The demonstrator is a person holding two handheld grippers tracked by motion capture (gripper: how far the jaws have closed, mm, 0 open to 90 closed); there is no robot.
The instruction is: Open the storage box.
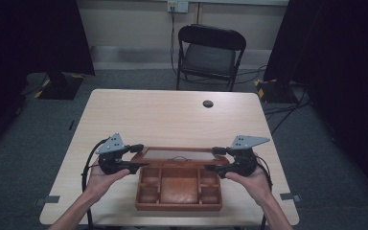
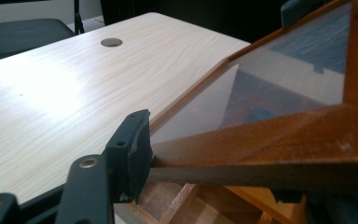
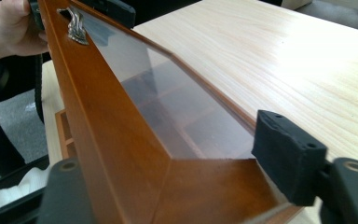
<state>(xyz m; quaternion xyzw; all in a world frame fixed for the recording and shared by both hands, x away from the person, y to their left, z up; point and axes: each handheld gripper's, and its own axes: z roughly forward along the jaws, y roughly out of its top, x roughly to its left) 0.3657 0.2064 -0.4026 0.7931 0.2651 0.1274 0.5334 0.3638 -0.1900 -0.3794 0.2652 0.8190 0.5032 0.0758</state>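
- The wooden box (image 1: 178, 189) sits on the near half of the table (image 1: 172, 117), centred between your two hands. Its near edge lies close to the table's near edge.
- Its glass lid (image 1: 177, 155) is raised and hinged along the far side of the box. The open compartments below show between your hands.
- The box's long axis runs left to right across the table, and so does the lid. The lid's free edge, with a small metal clasp (image 3: 76, 25) at its middle, is lifted up.
- Bare table lies beyond the box, out to a small round hole (image 1: 208, 103) near the far edge. There is a narrower strip of table on each side of the box.
- Your left gripper (image 1: 135, 157) is at the lid's left end. In the left gripper view one pad (image 2: 133, 144) lies against the lid's wooden frame; the other jaw is hidden under the frame. The jaws look clamped on the lid.
- Your right gripper (image 1: 217, 159) is at the lid's right end. In the right gripper view the frame corner sits between the jaws, one pad (image 3: 286, 156) against its glass side. I can't tell whether the other jaw presses on the frame.
- A folding chair (image 1: 210, 55) stands on the floor past the far edge of the table.
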